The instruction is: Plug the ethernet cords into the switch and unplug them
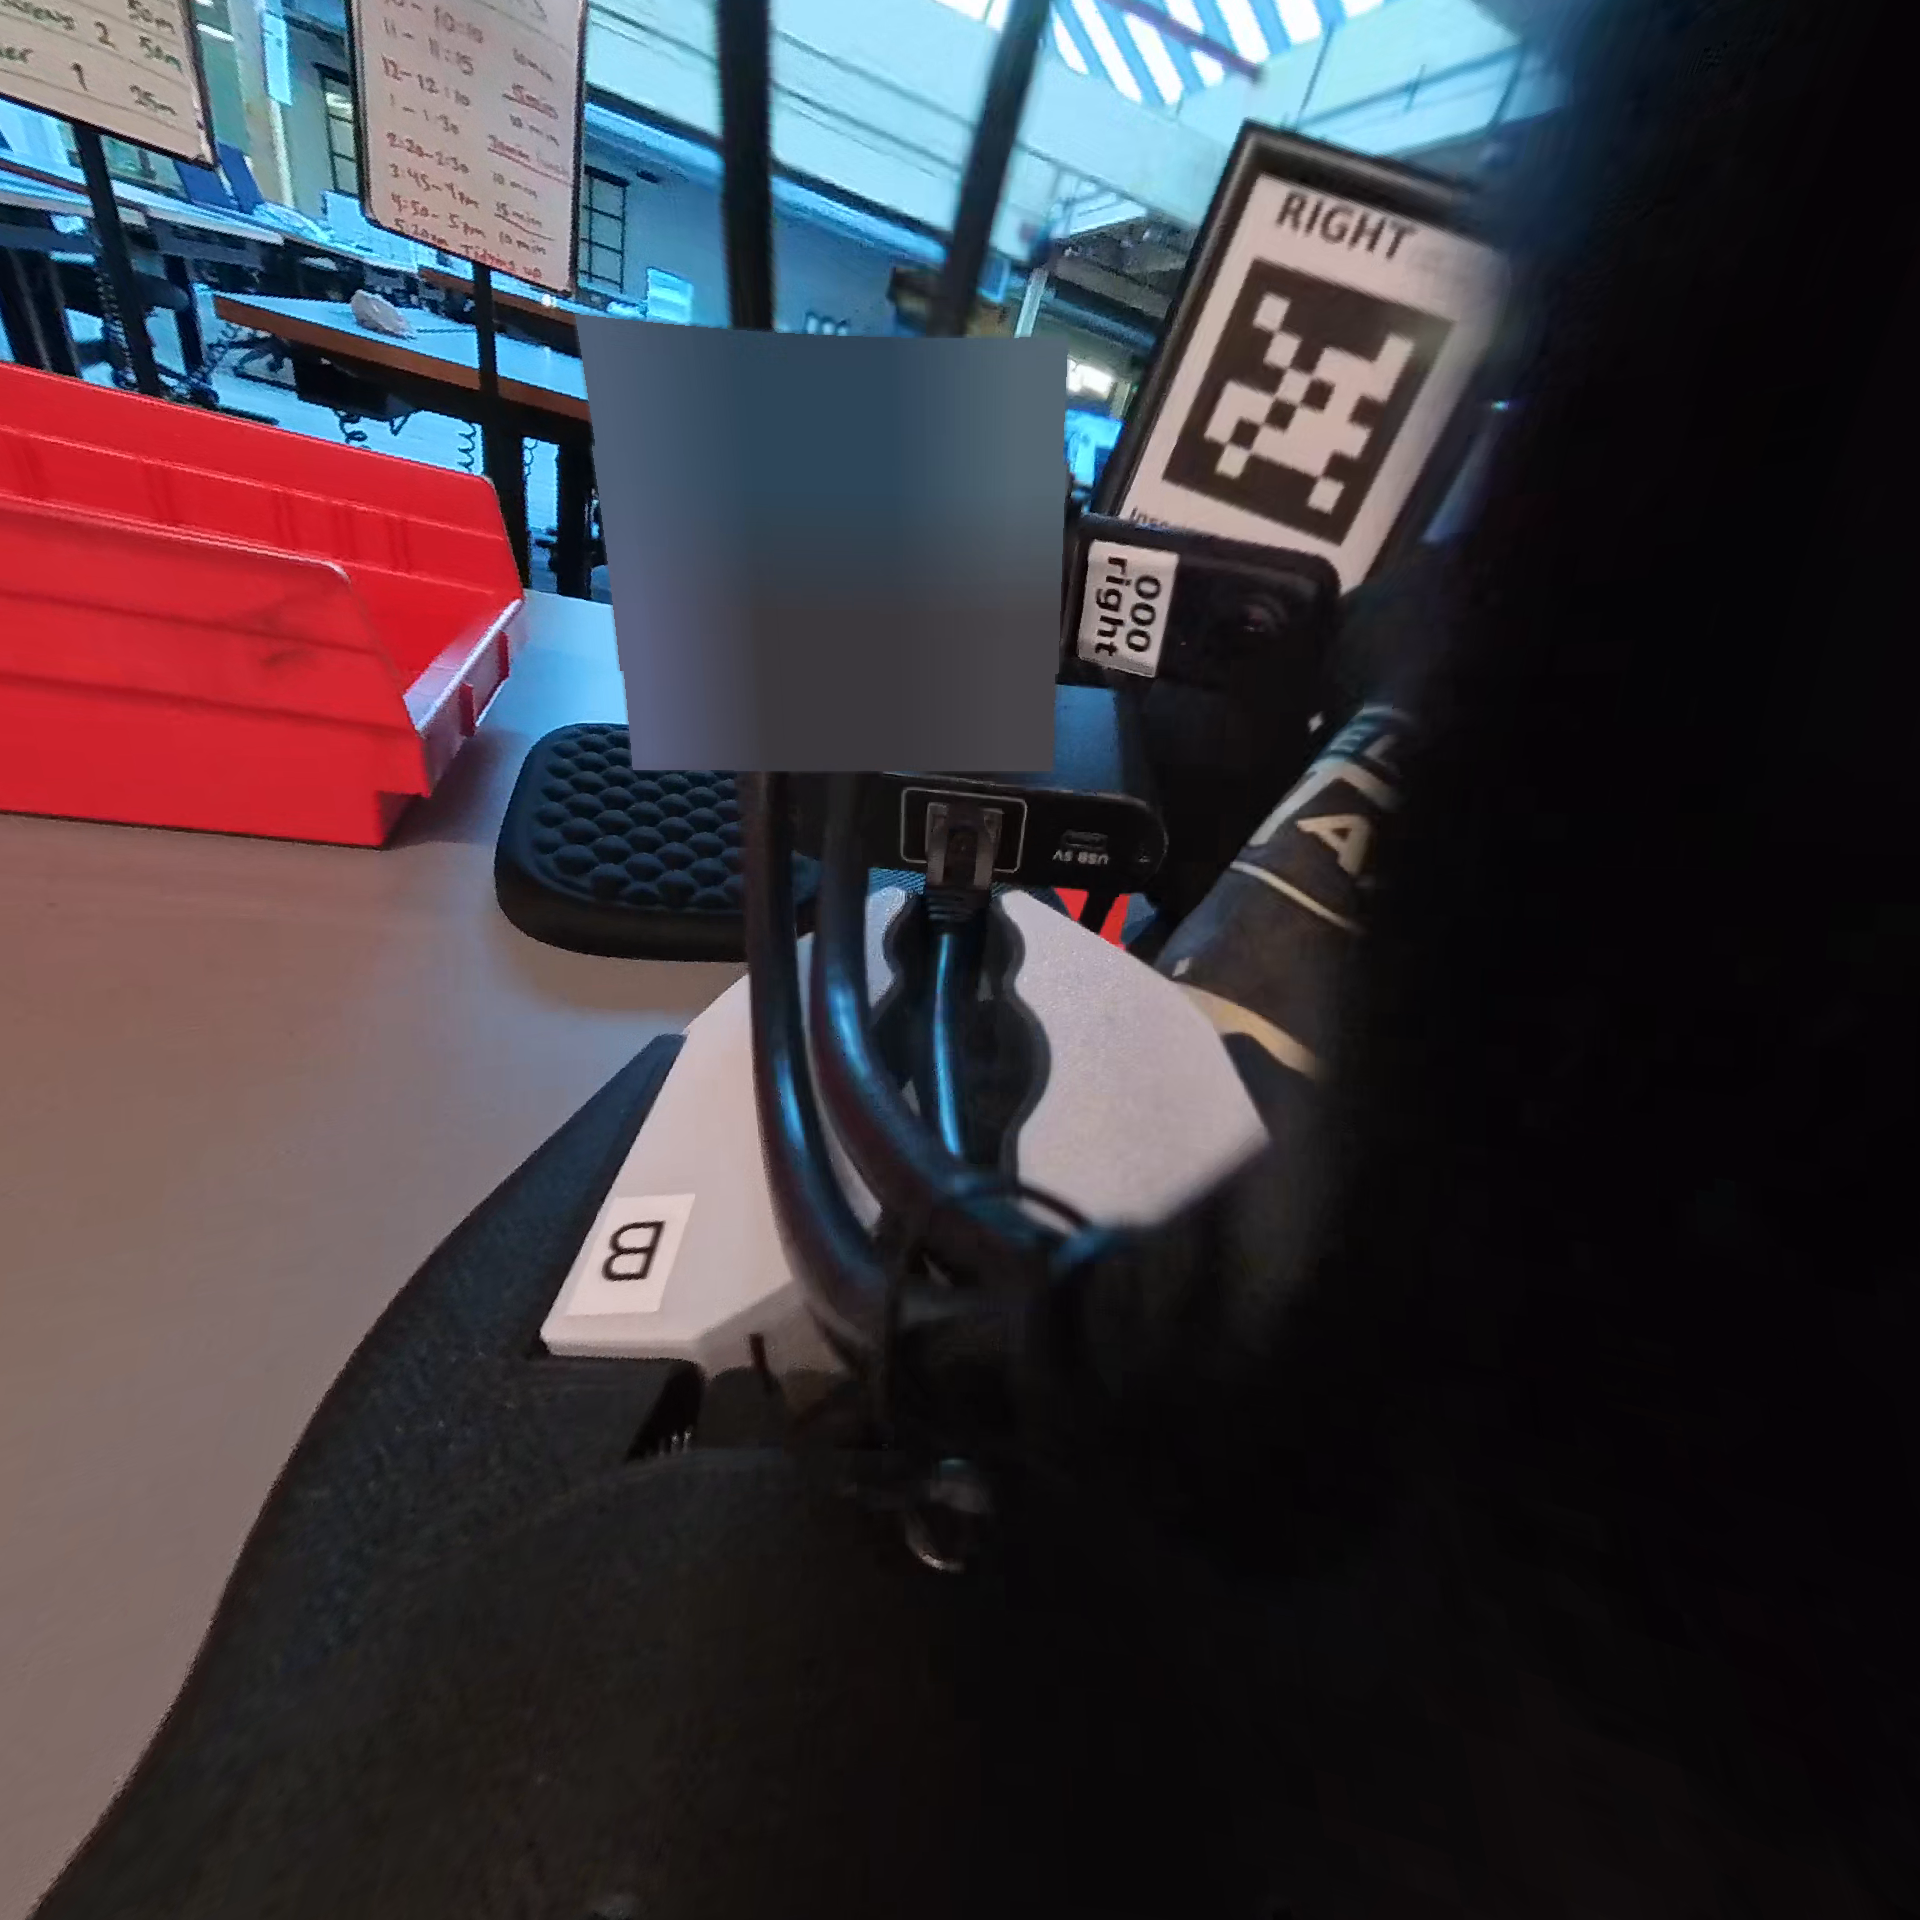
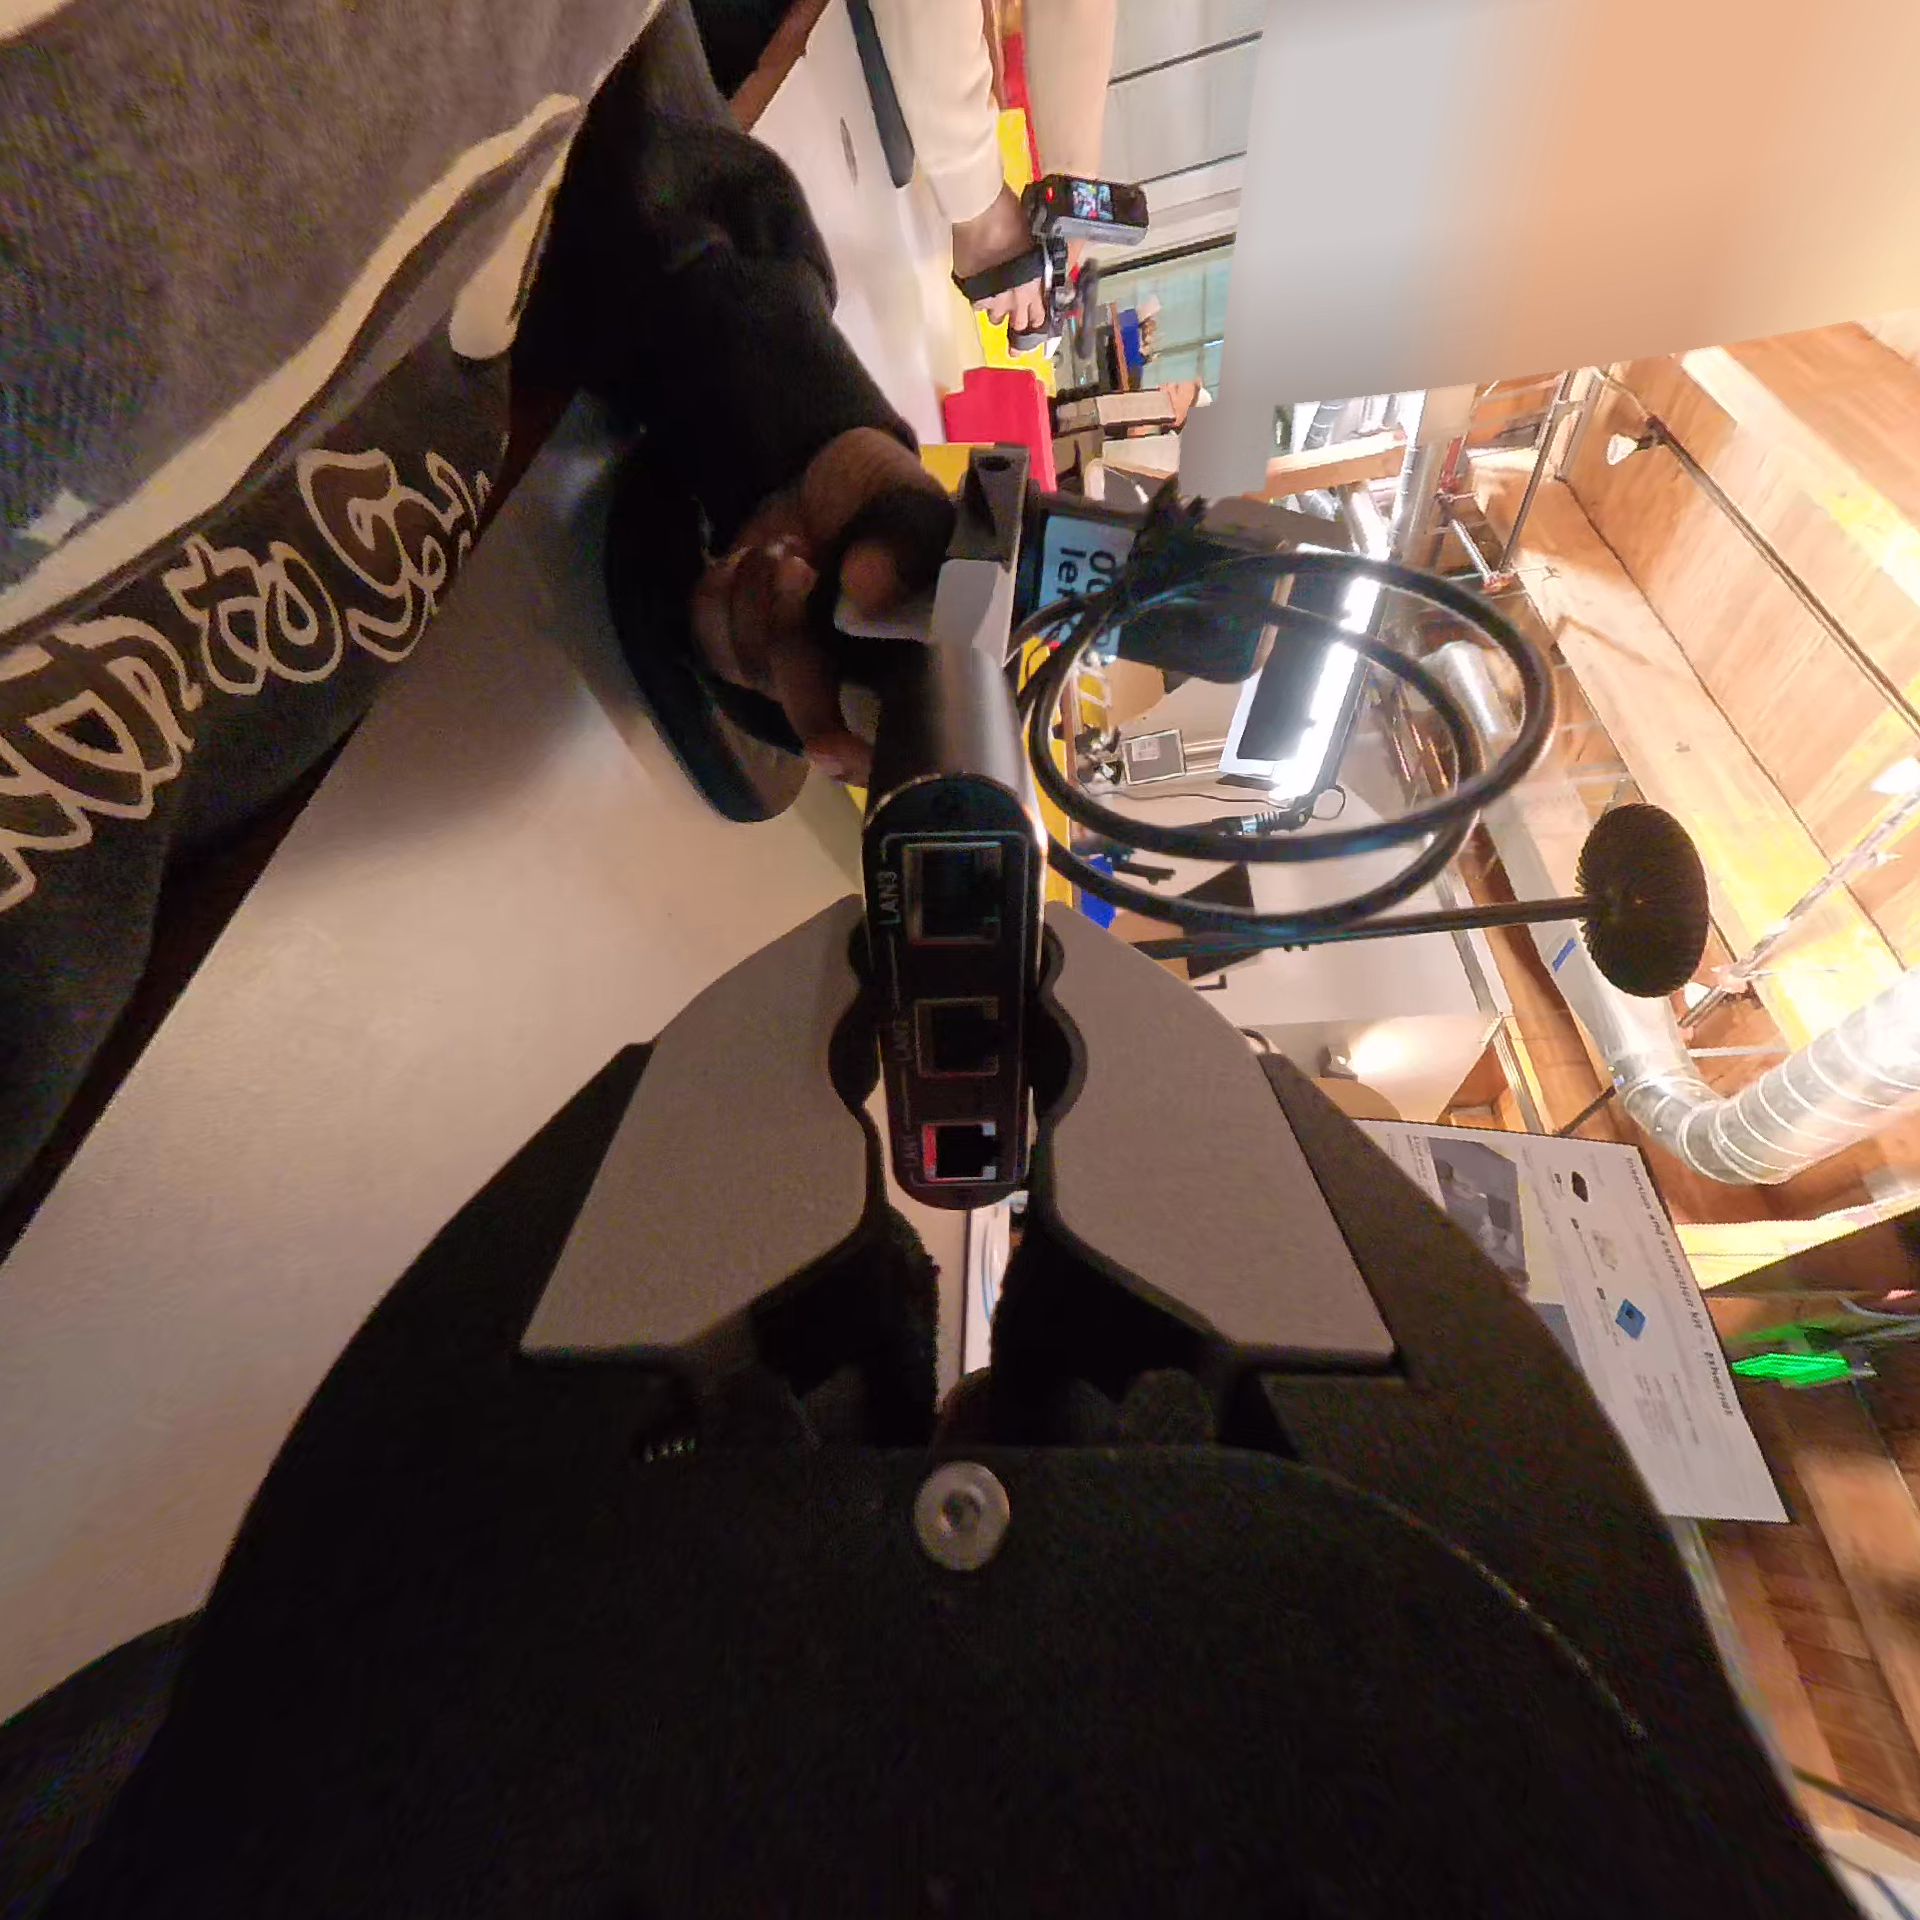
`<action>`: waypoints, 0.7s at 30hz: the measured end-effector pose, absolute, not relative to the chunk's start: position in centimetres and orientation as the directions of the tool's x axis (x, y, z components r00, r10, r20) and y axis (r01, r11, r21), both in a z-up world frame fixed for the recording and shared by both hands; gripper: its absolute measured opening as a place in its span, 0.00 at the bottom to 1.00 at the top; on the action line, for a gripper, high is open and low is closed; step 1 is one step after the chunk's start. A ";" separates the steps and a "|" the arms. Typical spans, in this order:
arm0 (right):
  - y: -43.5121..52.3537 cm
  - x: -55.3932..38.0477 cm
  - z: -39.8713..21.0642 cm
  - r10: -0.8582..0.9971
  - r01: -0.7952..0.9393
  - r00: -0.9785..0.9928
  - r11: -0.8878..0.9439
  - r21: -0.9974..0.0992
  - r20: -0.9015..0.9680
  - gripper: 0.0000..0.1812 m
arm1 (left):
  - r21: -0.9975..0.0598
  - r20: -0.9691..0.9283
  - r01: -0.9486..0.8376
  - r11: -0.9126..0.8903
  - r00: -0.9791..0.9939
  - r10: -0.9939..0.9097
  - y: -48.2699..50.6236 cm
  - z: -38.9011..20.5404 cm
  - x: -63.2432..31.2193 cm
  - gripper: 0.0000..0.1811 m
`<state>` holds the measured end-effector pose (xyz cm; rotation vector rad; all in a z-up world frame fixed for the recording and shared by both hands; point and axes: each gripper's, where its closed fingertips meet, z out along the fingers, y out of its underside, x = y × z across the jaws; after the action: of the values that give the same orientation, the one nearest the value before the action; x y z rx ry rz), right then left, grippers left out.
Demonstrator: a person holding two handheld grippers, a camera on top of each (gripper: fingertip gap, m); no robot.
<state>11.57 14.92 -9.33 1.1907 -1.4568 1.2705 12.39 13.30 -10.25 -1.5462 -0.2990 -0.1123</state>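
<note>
My left gripper (image 1: 961,966) is shut on a black ethernet cord (image 1: 951,1049), just behind its plug (image 1: 961,847). The plug sits in a port on the end of the black switch (image 1: 1081,831). The cord loops back over my fingers (image 1: 727,1195). My right gripper (image 2: 951,935) is shut on the switch (image 2: 956,1039) and holds it edge-up. Three ports on this end face the camera and all look empty. The left gripper (image 2: 977,613), held by a hand, meets the switch's far end. The cord's loop (image 2: 1247,854) hangs to the right.
A red bin (image 1: 208,623) stands at the left on the grey table (image 1: 260,1091). A black dimpled pad (image 1: 623,831) lies beyond my fingers. The right gripper's tag plate (image 1: 1299,364) rises at the right. Another person's hand with a camera (image 2: 1039,239) is far back. Only a small space, under 4 cm, lies between the two pairs of fingers.
</note>
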 end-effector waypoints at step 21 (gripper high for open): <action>15.4 0.6 -9.8 0.109 -0.695 -0.261 0.668 -0.265 0.959 0.13 | -0.904 0.239 -0.152 0.399 0.595 0.767 2.5 -5.9 4.2 0.26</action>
<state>0.59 15.45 -9.77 0.4827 -1.6695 0.8247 4.17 2.47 -5.88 -0.9966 -0.7288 0.6514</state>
